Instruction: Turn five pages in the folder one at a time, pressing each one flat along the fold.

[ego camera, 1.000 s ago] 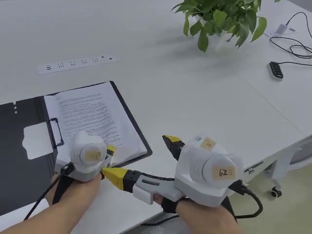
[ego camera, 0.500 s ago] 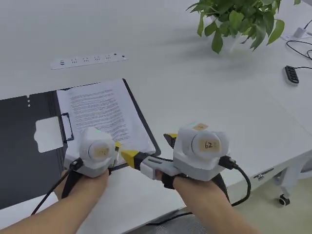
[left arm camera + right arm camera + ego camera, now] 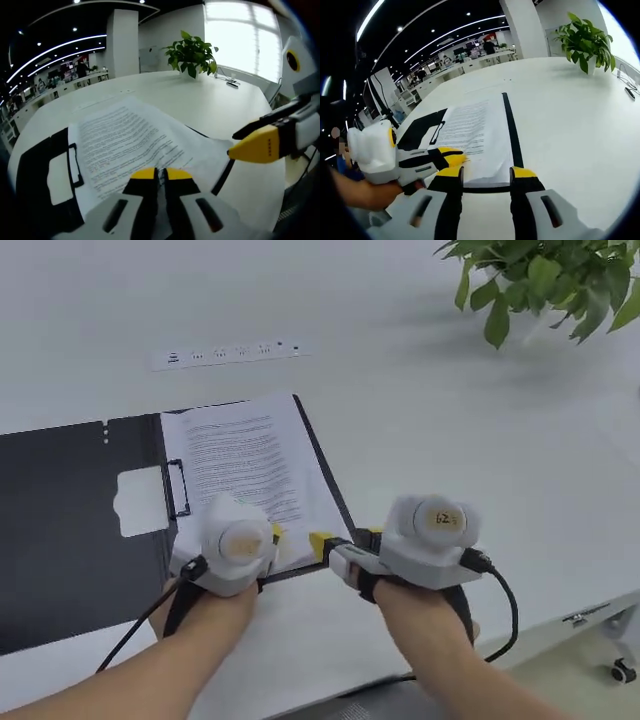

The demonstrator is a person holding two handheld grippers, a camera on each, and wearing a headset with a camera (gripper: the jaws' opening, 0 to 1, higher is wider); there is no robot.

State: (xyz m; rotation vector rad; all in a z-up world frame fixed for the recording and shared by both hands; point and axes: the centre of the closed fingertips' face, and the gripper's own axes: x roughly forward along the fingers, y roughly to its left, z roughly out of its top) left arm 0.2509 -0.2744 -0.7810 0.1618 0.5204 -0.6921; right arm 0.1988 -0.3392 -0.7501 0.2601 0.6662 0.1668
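An open folder (image 3: 60, 540) lies on the white table, with its black inside cover on the left and a printed page (image 3: 250, 455) on the right. My left gripper (image 3: 272, 535) is shut, its yellow tips (image 3: 159, 175) low over the page's (image 3: 130, 140) near edge; whether paper is pinched I cannot tell. My right gripper (image 3: 347, 538) stands open at the folder's near right corner. Its jaws (image 3: 486, 172) straddle the page's (image 3: 475, 130) lower right corner. The left gripper (image 3: 447, 155) shows beside it.
A white power strip (image 3: 228, 353) lies beyond the folder. A potted plant (image 3: 560, 280) stands at the far right. The table's front edge runs just behind my hands. A clip and a white label (image 3: 140, 502) sit on the folder's spine side.
Both grippers have moved forward, from near the table's front edge to the page's near edge. The right gripper has come up to the folder's corner. The head camera has also shifted.
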